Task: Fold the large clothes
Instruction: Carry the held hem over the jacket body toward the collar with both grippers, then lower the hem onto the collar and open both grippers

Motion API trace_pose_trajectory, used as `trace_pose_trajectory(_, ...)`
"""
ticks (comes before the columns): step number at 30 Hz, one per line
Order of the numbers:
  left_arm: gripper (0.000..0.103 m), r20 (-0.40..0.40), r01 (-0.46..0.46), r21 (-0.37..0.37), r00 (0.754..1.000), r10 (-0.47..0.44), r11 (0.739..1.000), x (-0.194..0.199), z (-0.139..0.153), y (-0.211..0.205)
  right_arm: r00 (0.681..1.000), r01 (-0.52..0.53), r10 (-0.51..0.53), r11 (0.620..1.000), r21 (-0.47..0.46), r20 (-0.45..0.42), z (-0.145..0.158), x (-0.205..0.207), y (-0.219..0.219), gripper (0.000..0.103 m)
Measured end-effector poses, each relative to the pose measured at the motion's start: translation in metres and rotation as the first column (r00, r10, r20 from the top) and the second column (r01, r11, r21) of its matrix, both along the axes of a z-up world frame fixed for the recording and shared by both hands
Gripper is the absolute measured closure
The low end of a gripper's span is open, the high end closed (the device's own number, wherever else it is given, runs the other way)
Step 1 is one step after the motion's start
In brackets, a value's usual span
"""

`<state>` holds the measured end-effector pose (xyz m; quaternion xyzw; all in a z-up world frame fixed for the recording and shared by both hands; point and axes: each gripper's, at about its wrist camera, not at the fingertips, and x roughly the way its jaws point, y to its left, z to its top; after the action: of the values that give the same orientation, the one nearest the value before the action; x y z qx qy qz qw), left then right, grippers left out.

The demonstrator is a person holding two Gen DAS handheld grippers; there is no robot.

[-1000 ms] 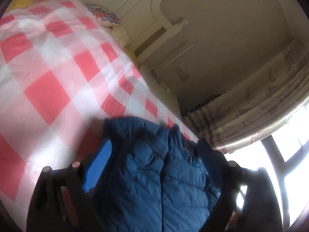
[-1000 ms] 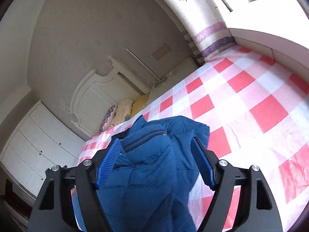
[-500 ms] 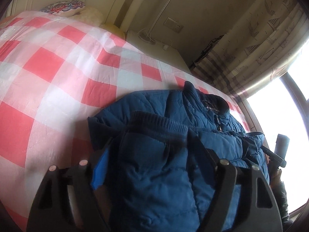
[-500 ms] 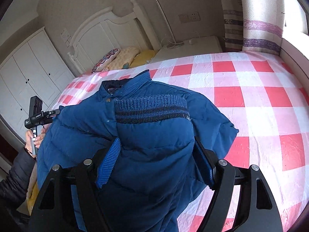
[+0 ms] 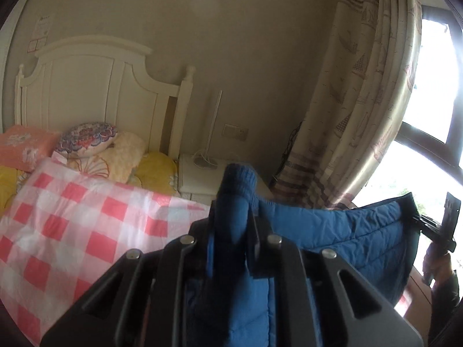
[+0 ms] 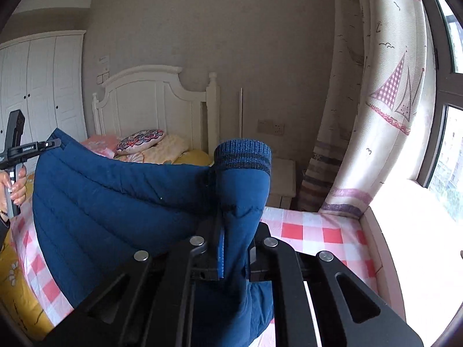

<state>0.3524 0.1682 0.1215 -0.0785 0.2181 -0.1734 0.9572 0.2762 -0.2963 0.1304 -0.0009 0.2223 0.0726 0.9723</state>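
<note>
A blue quilted jacket hangs spread in the air between my two grippers, above the red-and-white checked bed cover. My left gripper has its jaws closing, with pads pressing on a sleeve whose knitted cuff sticks up past the fingertips. In the right wrist view my right gripper is shut on the other sleeve just below its striped cuff, and the jacket stretches left to the left gripper. The right gripper also shows at the jacket's far end, hand-held.
A white headboard and several pillows lie at the bed's head. Beside it stand a white nightstand, a patterned curtain and a bright window. White wardrobes line the left wall.
Both grippers went from open around the jacket's sleeves to closed on them. They rose and rolled level, lifting the jacket off the bed and stretching it between them.
</note>
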Motion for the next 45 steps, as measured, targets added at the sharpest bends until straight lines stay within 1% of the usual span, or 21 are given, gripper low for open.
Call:
trace_pose_trajectory(2, 0.086, -0.051, -0.059, 0.022, 0.997, 0.06, 0.998, 0.038, 0.002, -0.01, 0.997, 0.063, -0.059, 0.996, 0.069, -0.057, 0.002, 0.041, -0.008, 0.094)
trace_pose_trajectory(4, 0.086, -0.131, -0.108, 0.051, 0.985, 0.114, 0.993, 0.074, -0.019, -0.022, 0.981, 0.129, -0.112, 0.986, 0.105, -0.156, -0.022, 0.08, -0.011, 0.094)
trace_pose_trajectory(6, 0.086, -0.19, -0.155, 0.102, 0.967, 0.172, 0.983, 0.101, -0.059, -0.035, 0.951, 0.2, -0.166, 0.974, 0.11, -0.261, -0.064, 0.11, -0.011, 0.094)
trace_pose_trajectory(9, 0.086, -0.273, -0.186, 0.191, 0.933, 0.235, 0.964, 0.131, -0.137, -0.051, 0.879, 0.286, -0.232, 0.955, 0.072, -0.417, -0.15, 0.139, -0.012, 0.094)
trace_pose_trajectory(11, 0.085, -0.362, -0.186, 0.181, 0.9, 0.241, 0.966, 0.145, -0.184, -0.05, 0.848, 0.312, -0.238, 0.946, 0.083, -0.474, -0.193, 0.145, -0.017, 0.093)
trace_pose_trajectory(12, 0.085, -0.397, -0.186, 0.141, 0.889, 0.228, 0.972, 0.15, -0.194, -0.044, 0.851, 0.326, -0.238, 0.939, 0.114, -0.469, -0.198, 0.143, -0.021, 0.093)
trace_pose_trajectory(14, 0.085, -0.39, -0.182, 0.087, 0.899, 0.201, 0.979, 0.153, -0.193, -0.035, 0.854, 0.328, -0.236, 0.936, 0.127, -0.464, -0.2, 0.141, -0.023, 0.093)
trace_pose_trajectory(21, 0.078, -0.448, -0.164, 0.109, 0.873, 0.195, 0.98, 0.166, -0.206, -0.038, 0.854, 0.354, -0.21, 0.905, 0.235, -0.476, -0.209, 0.134, -0.031, 0.092)
trace_pose_trajectory(24, 0.066, -0.495, -0.177, 0.108, 0.844, 0.207, 0.978, 0.172, -0.213, -0.035, 0.85, 0.369, -0.204, 0.888, 0.274, -0.485, -0.211, 0.133, -0.037, 0.092)
trace_pose_trajectory(26, 0.042, -0.501, -0.208, 0.14, 0.828, 0.251, 0.968, 0.173, -0.214, -0.032, 0.852, 0.369, -0.193, 0.88, 0.298, -0.487, -0.212, 0.132, -0.04, 0.091)
trace_pose_trajectory(27, 0.036, -0.504, -0.226, 0.15, 0.82, 0.272, 0.962, 0.172, -0.213, -0.03, 0.852, 0.365, -0.179, 0.877, 0.312, -0.492, -0.211, 0.133, -0.042, 0.088)
trace_pose_trajectory(29, 0.028, -0.476, -0.264, 0.134, 0.828, 0.296, 0.955, 0.165, -0.2, -0.022, 0.843, 0.365, -0.151, 0.865, 0.343, -0.517, -0.206, 0.132, -0.051, 0.072)
trace_pose_trajectory(30, 0.027, -0.425, -0.298, 0.122, 0.846, 0.321, 0.947, 0.155, -0.186, -0.018, 0.831, 0.404, -0.191, 0.852, 0.333, -0.522, -0.197, 0.127, -0.056, 0.042)
trace_pose_trajectory(31, 0.019, -0.359, -0.331, 0.101, 0.867, 0.345, 0.938, 0.143, -0.169, -0.015, 0.835, 0.444, -0.253, 0.834, 0.327, -0.488, -0.184, 0.118, -0.059, 0.034)
trace_pose_trajectory(32, 0.01, -0.289, -0.362, 0.089, 0.882, 0.372, 0.928, 0.13, -0.152, -0.014, 0.862, 0.445, -0.291, 0.826, 0.346, -0.414, -0.168, 0.107, -0.06, 0.034)
trace_pose_trajectory(34, 0.008, -0.164, -0.38, 0.112, 0.904, 0.394, 0.918, 0.11, -0.123, -0.026, 0.908, 0.385, -0.289, 0.86, 0.335, -0.304, -0.138, 0.099, -0.044, 0.034)
trace_pose_trajectory(36, 0.007, -0.102, -0.302, 0.191, 0.94, 0.325, 0.934, 0.103, -0.106, -0.059, 0.942, 0.263, -0.196, 0.936, 0.233, -0.274, -0.118, 0.11, 0.0, 0.034)
trace_pose_trajectory(38, 0.004, -0.083, -0.216, 0.324, 0.963, 0.256, 0.921, 0.102, -0.105, -0.104, 0.955, 0.101, -0.084, 0.994, 0.047, -0.284, -0.112, 0.127, 0.066, 0.035)
trace_pose_trajectory(39, 0.004, -0.089, -0.179, 0.389, 0.969, 0.231, 0.904, 0.104, -0.111, -0.126, 0.957, 0.021, -0.035, 0.999, -0.05, -0.289, -0.115, 0.135, 0.101, 0.035)
trace_pose_trajectory(41, 0.004, -0.134, -0.116, 0.48, 0.97, 0.203, 0.87, 0.114, -0.13, -0.162, 0.945, -0.103, 0.053, 0.985, -0.14, -0.323, -0.128, 0.149, 0.153, 0.037)
trace_pose_trajectory(45, 0.004, -0.256, -0.073, 0.515, 0.938, 0.235, 0.854, 0.142, -0.171, -0.173, 0.886, -0.217, 0.098, 0.951, -0.22, -0.453, -0.166, 0.181, 0.193, 0.043)
